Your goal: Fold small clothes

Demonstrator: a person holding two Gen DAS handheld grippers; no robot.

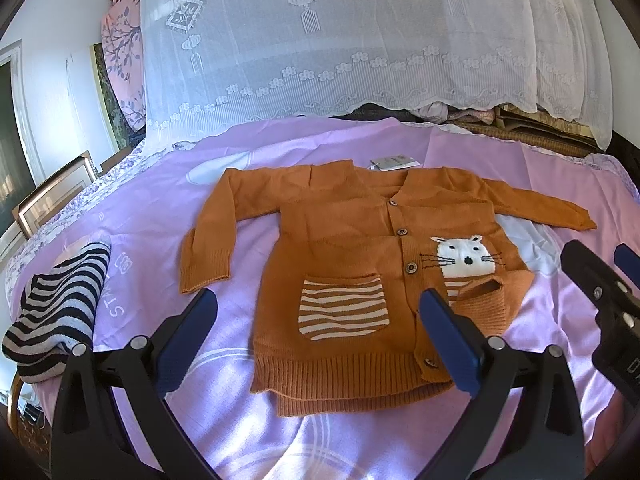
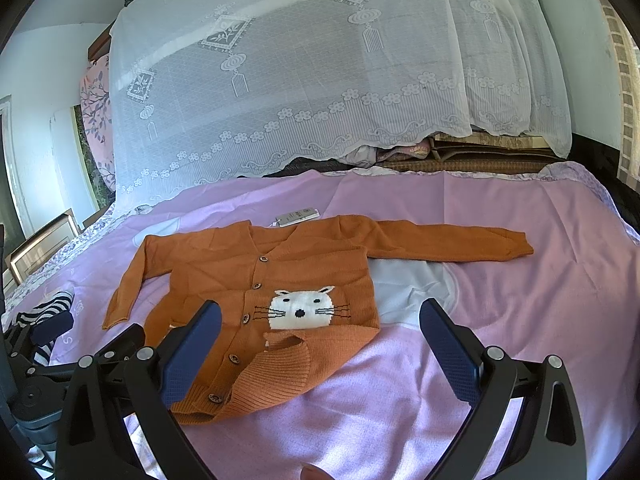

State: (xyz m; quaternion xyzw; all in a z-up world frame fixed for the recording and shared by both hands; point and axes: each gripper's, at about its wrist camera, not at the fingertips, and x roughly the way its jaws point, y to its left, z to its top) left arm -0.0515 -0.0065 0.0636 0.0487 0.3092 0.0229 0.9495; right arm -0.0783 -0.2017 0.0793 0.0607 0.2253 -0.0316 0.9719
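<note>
A small orange knitted cardigan (image 1: 344, 240) (image 2: 256, 276) lies face up on the pink bedspread (image 1: 160, 220) (image 2: 500, 300), sleeves spread, buttons shut, with a white cat face (image 1: 466, 258) (image 2: 300, 308) and a striped pocket (image 1: 344, 312). Its lower right corner (image 1: 490, 304) (image 2: 304, 352) is flipped up and rumpled. A paper tag (image 1: 394, 163) (image 2: 298, 216) sticks out at the collar. My left gripper (image 1: 320, 340) hovers open above the hem. My right gripper (image 2: 320, 344) hovers open over the flipped corner, and it shows at the right edge of the left wrist view (image 1: 600, 276).
A black-and-white striped garment (image 1: 56, 312) (image 2: 44, 312) is bunched at the bed's left edge. White lace curtain (image 1: 360, 40) (image 2: 320, 80) hangs behind the bed over stacked bedding. Framed pictures (image 1: 52, 196) lean at the left. The right sleeve (image 2: 452, 240) stretches toward the bed's right side.
</note>
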